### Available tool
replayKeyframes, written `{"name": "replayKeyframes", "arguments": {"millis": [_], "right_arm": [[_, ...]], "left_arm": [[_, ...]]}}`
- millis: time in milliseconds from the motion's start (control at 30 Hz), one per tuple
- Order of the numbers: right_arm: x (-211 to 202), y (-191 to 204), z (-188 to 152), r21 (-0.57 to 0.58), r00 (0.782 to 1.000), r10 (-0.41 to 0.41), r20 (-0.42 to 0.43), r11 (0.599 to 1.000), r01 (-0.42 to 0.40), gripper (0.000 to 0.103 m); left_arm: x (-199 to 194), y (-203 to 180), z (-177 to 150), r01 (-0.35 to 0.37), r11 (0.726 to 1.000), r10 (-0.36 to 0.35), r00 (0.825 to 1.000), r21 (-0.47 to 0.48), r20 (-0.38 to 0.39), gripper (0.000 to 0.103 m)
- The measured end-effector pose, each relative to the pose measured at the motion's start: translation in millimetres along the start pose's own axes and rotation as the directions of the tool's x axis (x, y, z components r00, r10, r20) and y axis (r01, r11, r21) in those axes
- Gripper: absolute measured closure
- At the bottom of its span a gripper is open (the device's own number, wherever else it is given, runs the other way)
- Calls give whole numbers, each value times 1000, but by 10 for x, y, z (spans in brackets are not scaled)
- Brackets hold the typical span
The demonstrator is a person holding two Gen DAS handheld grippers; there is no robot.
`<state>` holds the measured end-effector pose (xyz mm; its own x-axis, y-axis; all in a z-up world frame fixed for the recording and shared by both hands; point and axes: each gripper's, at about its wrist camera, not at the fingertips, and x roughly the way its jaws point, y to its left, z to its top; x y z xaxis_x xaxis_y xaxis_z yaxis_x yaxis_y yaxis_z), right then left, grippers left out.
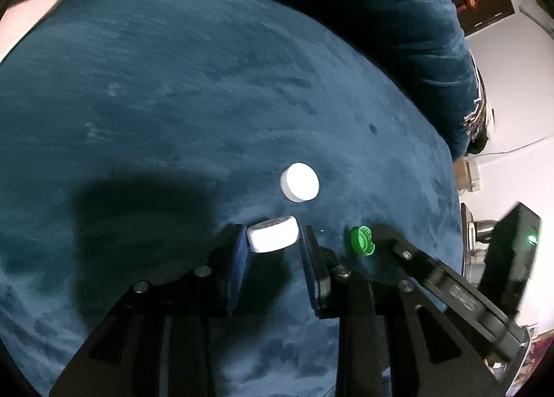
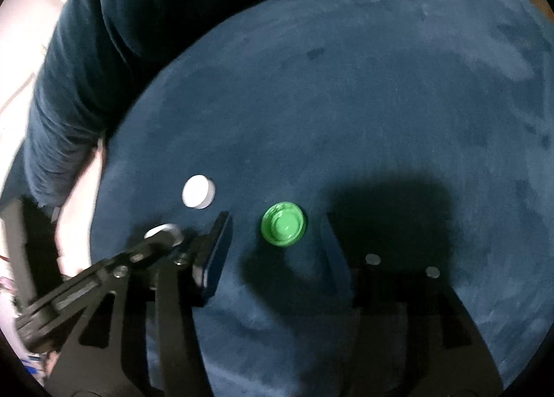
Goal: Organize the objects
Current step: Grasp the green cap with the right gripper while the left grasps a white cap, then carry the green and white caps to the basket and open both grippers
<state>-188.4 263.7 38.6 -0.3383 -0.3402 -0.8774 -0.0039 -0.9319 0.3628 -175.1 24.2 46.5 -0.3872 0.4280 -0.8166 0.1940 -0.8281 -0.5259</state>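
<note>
Three bottle caps lie close together on a round blue velvet seat cushion [image 1: 173, 102] as a person works two hand-held grippers over them. The left gripper [image 1: 273, 241] has its fingers clenched on a white cap [image 1: 273, 235], pinched across its ribbed rim and tipped slightly on edge, at or just above the fabric. A second white cap [image 1: 299, 182] sits flat on the cushion just beyond it, untouched.

The right gripper [image 2: 275, 223] hangs over the green cap [image 2: 284, 228] with its fingers released; the cap rests hollow side up on the velvet between them, and neither pad presses on it. No earlier view is at hand, so only that open stance can be reported.

The caps look like light, stiff plastic: easy to lift, unlikely to break, but small and smooth enough to pop sideways out of a careless pinch. The surest hold appears to be across the rim, fingers on opposite sides, as the left gripper has it. The soft nap should stop them sliding but may let them tilt.

The two grippers work nearly shoulder to shoulder, and each crowds the other's reach. The cushion's dark backrest [image 1: 398, 33] curves behind; a pale wall [image 1: 512, 102] and blurred clutter lie past the seat's edge.
</note>
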Motion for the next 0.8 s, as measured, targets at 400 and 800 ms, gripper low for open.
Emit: {"name": "replayKeyframes", "arguments": {"millis": [400,800], "right_arm": [[160,402,-40,-126,1000,3,-7,992,-4,72],[-92,1714,-567,-316,967,233,-99,914,-253,72]], "left_arm": [[-523,210,22,-12,1000,12,998,-3,66,71],[-1970,997,-358,-113,990,133,952,-87,275,72]]}}
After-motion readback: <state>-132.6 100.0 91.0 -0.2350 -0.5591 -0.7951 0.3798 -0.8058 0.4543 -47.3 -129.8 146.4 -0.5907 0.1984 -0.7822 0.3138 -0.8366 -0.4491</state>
